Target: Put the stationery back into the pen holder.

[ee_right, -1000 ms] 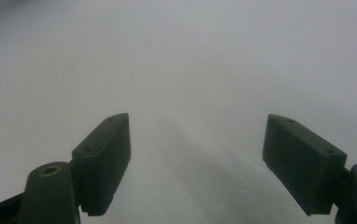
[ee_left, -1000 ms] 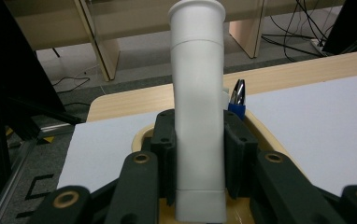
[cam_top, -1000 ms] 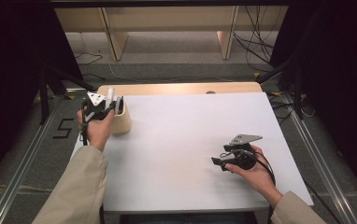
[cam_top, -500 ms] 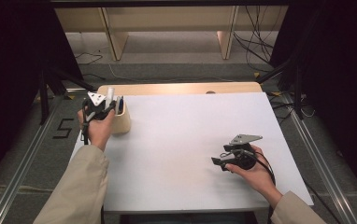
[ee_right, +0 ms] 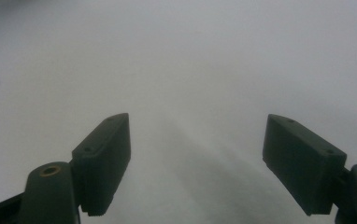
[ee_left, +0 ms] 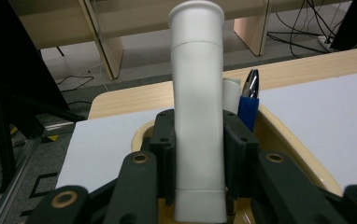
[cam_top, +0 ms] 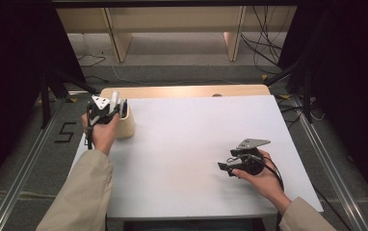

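Your left gripper (ee_left: 198, 154) has the white tube (ee_left: 198, 107) standing upright between its jaws, its lower end inside the beige cup (cam_top: 125, 126) at the table's (cam_top: 191, 144) far left corner. The jaws have just been opening a little; the pads sit right against the tube's sides, though you cannot tell if they press. A blue pen (ee_left: 247, 105) stands in the cup just behind. Your right gripper (ee_right: 197, 163) rests low over the white table, jaws wide apart, nothing between them.

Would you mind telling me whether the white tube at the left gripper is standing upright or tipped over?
Upright: the white tube stands vertically between the left gripper jaws, its lower end inside the beige holder.
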`<state>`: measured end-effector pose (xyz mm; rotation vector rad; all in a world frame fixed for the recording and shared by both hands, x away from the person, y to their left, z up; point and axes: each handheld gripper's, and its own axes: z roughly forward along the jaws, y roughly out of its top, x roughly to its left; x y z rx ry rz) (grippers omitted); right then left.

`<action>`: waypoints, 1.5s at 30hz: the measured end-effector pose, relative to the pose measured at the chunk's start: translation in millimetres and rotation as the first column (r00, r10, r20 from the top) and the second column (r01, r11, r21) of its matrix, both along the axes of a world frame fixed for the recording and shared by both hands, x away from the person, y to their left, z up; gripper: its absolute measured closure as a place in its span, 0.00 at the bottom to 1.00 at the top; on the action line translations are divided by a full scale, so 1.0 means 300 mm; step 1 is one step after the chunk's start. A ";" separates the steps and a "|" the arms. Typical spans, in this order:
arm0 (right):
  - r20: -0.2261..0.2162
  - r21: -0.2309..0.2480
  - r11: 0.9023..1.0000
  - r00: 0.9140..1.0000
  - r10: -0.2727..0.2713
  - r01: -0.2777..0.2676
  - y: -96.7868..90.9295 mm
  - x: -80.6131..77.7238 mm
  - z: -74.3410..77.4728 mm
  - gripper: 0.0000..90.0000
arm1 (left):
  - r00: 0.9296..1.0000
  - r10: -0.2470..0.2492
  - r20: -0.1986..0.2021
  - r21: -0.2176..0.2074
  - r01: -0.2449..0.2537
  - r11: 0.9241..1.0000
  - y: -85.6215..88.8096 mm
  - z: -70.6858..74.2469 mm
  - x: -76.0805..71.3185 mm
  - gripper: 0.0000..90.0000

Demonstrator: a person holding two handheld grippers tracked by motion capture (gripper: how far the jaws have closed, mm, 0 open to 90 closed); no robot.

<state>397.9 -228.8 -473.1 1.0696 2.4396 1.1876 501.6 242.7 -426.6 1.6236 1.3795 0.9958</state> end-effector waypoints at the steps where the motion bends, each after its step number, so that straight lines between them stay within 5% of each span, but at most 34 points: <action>1: 0.000 0.000 1.000 1.000 0.000 0.000 0.000 0.000 0.000 0.27 | 1.000 0.002 0.003 -0.002 -0.002 1.000 -0.001 0.001 -0.001 0.67; 5: 0.000 0.002 1.000 1.000 0.001 -0.001 -0.001 0.000 0.001 0.27 | 1.000 0.001 0.015 0.000 -0.001 1.000 -0.008 0.019 -0.026 0.47; 9: 0.000 0.004 1.000 1.000 0.001 -0.001 -0.001 -0.001 0.001 0.27 | 0.999 -0.002 0.042 0.011 0.001 1.000 -0.010 0.043 -0.062 0.40; 24: -0.002 0.006 1.000 1.000 -0.002 0.002 -0.003 -0.001 0.004 0.27 | 0.993 -0.122 0.009 0.005 0.121 0.993 -0.061 0.082 -0.185 0.28; 33: -0.002 0.006 1.000 1.000 -0.003 0.003 -0.003 -0.001 0.004 0.27 | 0.980 -0.197 -0.021 0.018 0.198 0.980 -0.086 0.059 -0.240 0.28; 40: 0.000 0.010 1.000 1.000 -0.002 0.002 -0.004 -0.002 0.005 0.27 | 0.956 -0.290 -0.053 0.016 0.291 0.957 -0.119 0.022 -0.289 0.27; 45: -0.001 0.014 1.000 1.000 -0.001 0.001 -0.006 -0.004 0.006 0.27 | 0.912 -0.401 -0.085 -0.007 0.401 0.916 -0.175 -0.051 -0.368 0.27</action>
